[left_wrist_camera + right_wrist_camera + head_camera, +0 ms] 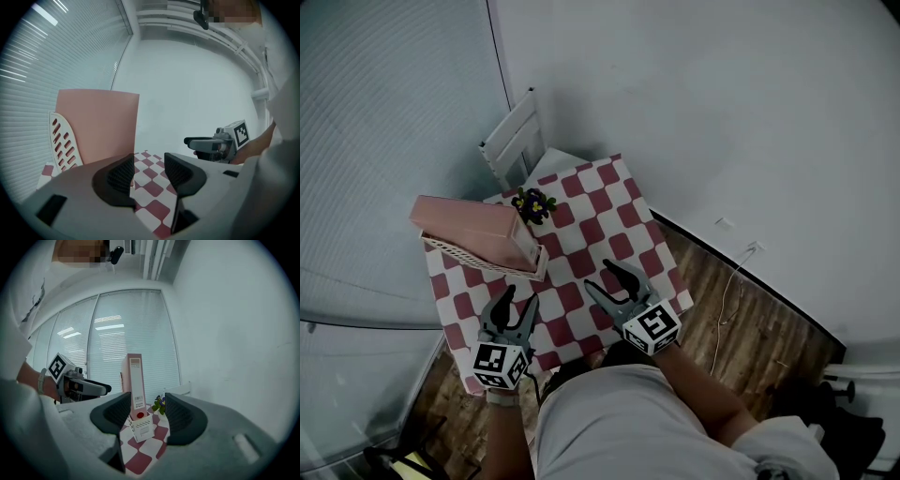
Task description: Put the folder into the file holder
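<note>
White walls and window blinds [384,141] stand round a small table [623,220] with a red and white checked cloth. A white chair [514,136] is behind the table at eleven o'clock. The pink folder [469,223] stands upright inside the white holder [459,253], at ten o'clock on the table. The left claw [522,296] is at seven o'clock and the right claw [598,276] at five. Both have their jaws apart and hold nothing. A little plant [533,203] with purple flowers sits just beside the folder.

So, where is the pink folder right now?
In the head view the pink folder stands left on the table, inside the white file holder, beside the small flower plant.
</note>
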The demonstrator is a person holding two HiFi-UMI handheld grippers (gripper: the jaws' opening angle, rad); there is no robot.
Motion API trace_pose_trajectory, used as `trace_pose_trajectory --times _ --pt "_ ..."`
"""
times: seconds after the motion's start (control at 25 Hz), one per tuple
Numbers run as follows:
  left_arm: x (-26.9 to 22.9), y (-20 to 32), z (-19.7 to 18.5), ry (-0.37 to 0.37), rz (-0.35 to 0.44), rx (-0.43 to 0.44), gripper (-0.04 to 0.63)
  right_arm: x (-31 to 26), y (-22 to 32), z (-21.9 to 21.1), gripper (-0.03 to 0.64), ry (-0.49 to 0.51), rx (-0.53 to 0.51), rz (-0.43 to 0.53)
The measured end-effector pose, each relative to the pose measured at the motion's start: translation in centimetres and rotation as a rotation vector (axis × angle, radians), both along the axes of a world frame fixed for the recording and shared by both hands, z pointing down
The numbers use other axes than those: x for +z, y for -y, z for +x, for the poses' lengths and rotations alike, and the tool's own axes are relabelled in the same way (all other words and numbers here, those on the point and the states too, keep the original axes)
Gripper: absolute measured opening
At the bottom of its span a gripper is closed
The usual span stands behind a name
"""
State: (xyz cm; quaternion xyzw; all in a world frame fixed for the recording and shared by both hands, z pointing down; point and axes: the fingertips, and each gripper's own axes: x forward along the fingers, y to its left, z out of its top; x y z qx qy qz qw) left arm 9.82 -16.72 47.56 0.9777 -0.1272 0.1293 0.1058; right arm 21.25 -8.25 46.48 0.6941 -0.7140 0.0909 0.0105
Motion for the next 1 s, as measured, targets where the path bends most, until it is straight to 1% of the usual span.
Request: trace_pose_trajectory --times 0.36,1.0 --pt "0.0 -0.2 -0.4 0.011 0.005 0.019 0.183 1.1 -0.1 -1.2 0.229 0.017 -0.005 -0.041" --pt "0.4 -0.2 -2.1 0.016 -0.005 -0.014 0.183 1.3 0.4 -2.0 0.23 0.027 -0.021 -0.046"
